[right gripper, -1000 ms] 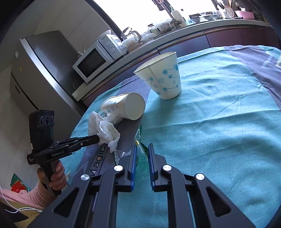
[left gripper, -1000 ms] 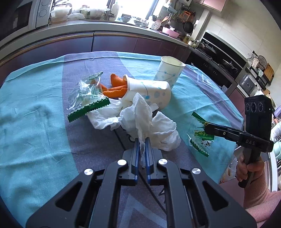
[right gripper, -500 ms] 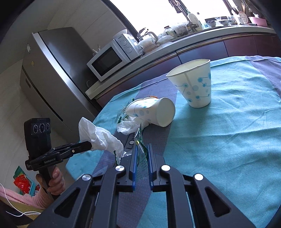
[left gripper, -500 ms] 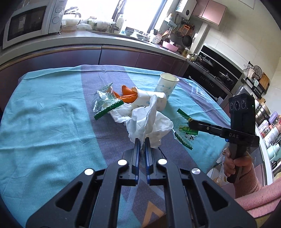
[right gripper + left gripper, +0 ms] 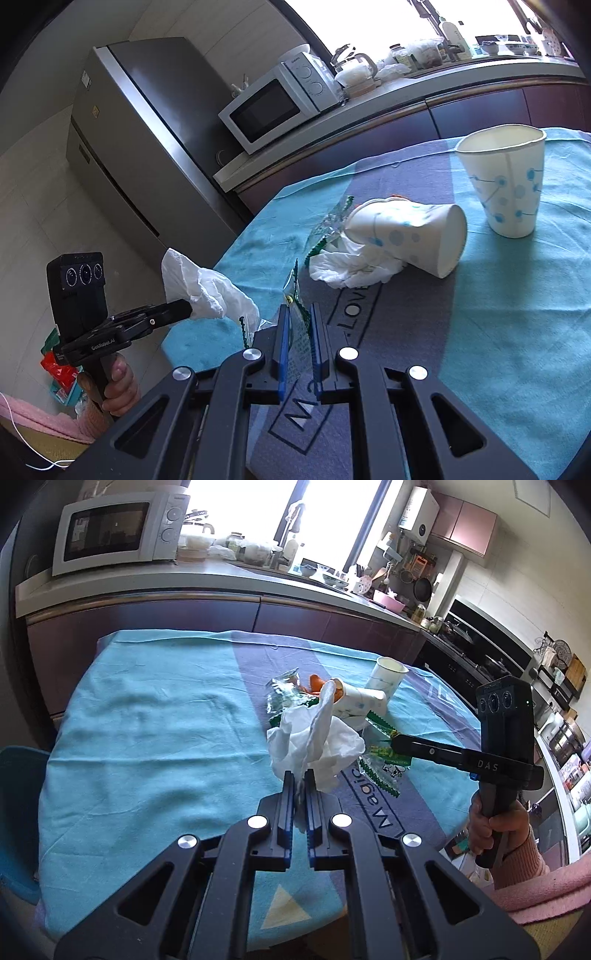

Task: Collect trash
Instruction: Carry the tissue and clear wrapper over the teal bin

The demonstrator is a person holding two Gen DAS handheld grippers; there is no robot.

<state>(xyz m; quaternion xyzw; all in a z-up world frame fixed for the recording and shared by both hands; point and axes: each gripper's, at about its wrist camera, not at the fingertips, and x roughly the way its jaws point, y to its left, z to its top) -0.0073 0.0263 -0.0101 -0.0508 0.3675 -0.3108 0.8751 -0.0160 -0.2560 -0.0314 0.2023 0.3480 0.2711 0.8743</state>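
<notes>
My left gripper (image 5: 300,775) is shut on a crumpled white tissue (image 5: 314,740), held above the table near its front edge; the same tissue (image 5: 207,286) shows in the right wrist view at the tip of the left gripper (image 5: 186,309). My right gripper (image 5: 298,308) is shut on a clear green-edged plastic wrapper (image 5: 295,295), also lifted off the cloth; the left wrist view shows that wrapper (image 5: 384,760) hanging from the right gripper (image 5: 394,743). On the table lie a tipped dotted paper cup (image 5: 410,232), another tissue (image 5: 351,267), a clear wrapper (image 5: 284,698) and orange peel (image 5: 316,682). A second cup (image 5: 506,184) stands upright.
A teal and purple cloth (image 5: 155,731) covers the table. Behind it runs a kitchen counter (image 5: 155,587) with a microwave (image 5: 114,530). A tall fridge (image 5: 136,140) stands to the left in the right wrist view. A hand (image 5: 495,825) in a pink sleeve holds the right gripper.
Both grippers have pulled back from the pile and risen. The tissue has come off the table in the left gripper, and the green wrapper has lifted with the right gripper.
</notes>
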